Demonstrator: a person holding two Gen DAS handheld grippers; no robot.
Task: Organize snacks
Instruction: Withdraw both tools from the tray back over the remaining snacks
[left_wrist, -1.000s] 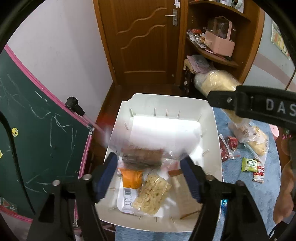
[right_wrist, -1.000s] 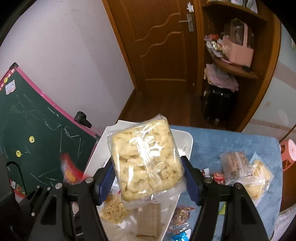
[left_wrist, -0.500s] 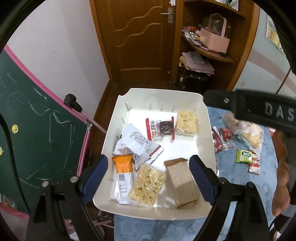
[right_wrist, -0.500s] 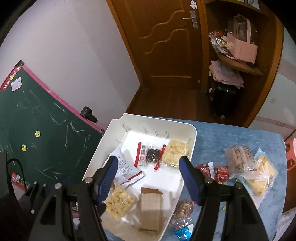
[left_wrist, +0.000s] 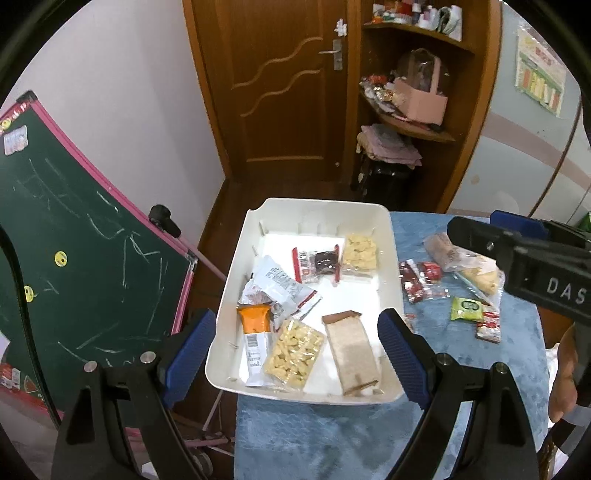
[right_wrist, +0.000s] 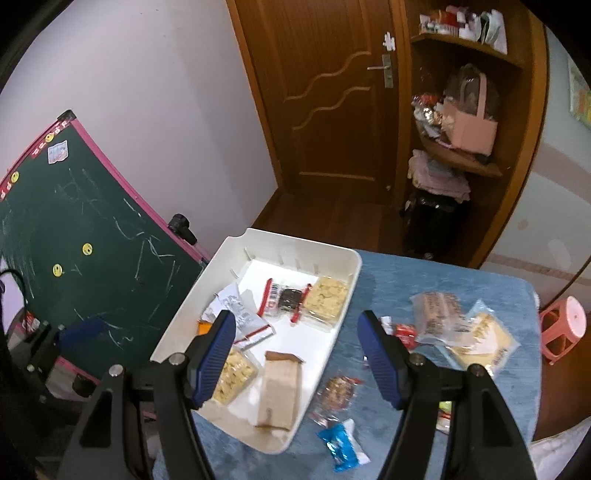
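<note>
A white tray (left_wrist: 325, 205) (right_wrist: 347, 291) sits on the left end of a blue-covered table. In it lie a yellow puffed-snack pack (left_wrist: 359, 253) (right_wrist: 327, 299), a red-ended dark snack (left_wrist: 319, 262), a white wrapper (left_wrist: 277, 284), an orange packet (left_wrist: 255, 325), a second yellow pack (left_wrist: 293, 349) and a brown wafer pack (left_wrist: 352, 350) (right_wrist: 279, 387). My left gripper (left_wrist: 297, 350) hangs open above the tray's near end, holding nothing. My right gripper (right_wrist: 299, 356) is open and empty over the tray's right edge.
Loose snacks lie on the blue cloth (right_wrist: 424, 273): red packets (left_wrist: 421, 282), a green packet (left_wrist: 467, 308), clear bags (right_wrist: 436, 310), a blue packet (right_wrist: 341, 446). A green chalkboard (left_wrist: 74, 258) leans left of the table. A pink stool (right_wrist: 563, 328), a door and shelves stand behind.
The right gripper let go of the yellow puffed pack, which now lies in the tray's far right corner. The left dropped the red-ended snack and opened wider. Both grippers rose and drew back.
</note>
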